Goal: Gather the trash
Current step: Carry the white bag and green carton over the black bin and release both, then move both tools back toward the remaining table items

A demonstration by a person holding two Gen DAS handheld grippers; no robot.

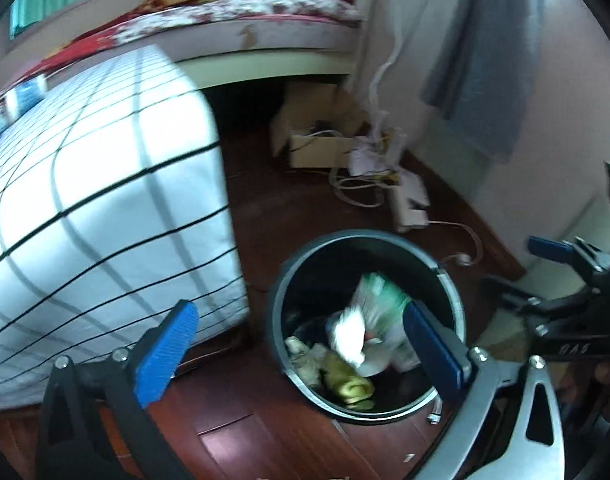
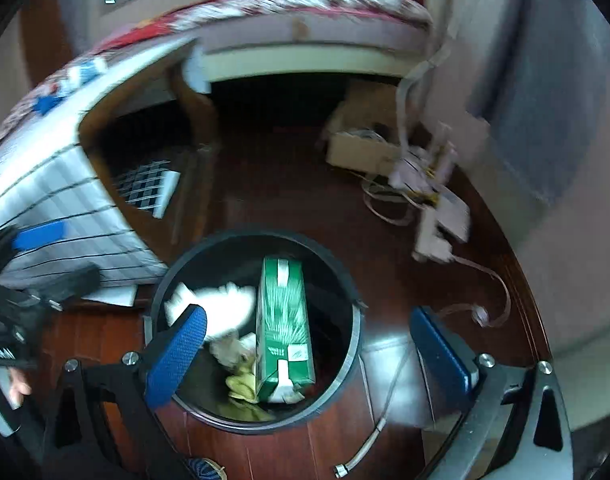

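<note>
- The left gripper (image 1: 301,354) hangs over the near rim of the bin, its blue-padded fingers (image 1: 167,352) spread wide and released, nothing pressed between them.
- The right gripper (image 2: 309,354) is just beside it, pointing down over the same bin, its fingers (image 2: 177,358) likewise splayed apart and gripping nothing.
- Below both stands a round dark trash bin (image 2: 355,344) on the reddish wooden floor (image 2: 265,184), its mouth open upward.
- Inside the bin a green carton (image 2: 283,324) stands on end, leaning a little, free of either gripper.
- A crumpled white tissue (image 2: 225,304) sits blurred beside the carton, at about the level of the bin's mouth; I cannot tell whether it is resting on anything.
- Lower in the bin lies a yellowish crumpled wrapper (image 1: 351,386) among other scraps too blurred to name.
- A short metal-tipped hose (image 2: 365,450) lies on the floor next to the bin.
- To the left, a bed with a white, dark-lined checked cover (image 1: 105,200) reaches close to the bin.
- Farther back, a white power strip and tangled cables (image 2: 437,216) lie on the floor near the wall.
- Behind them an open cardboard box (image 1: 317,148) sits by a second bed with a red floral cover (image 1: 241,12).
- A grey-blue cloth (image 1: 485,60) hangs on the wall to the right.
</note>
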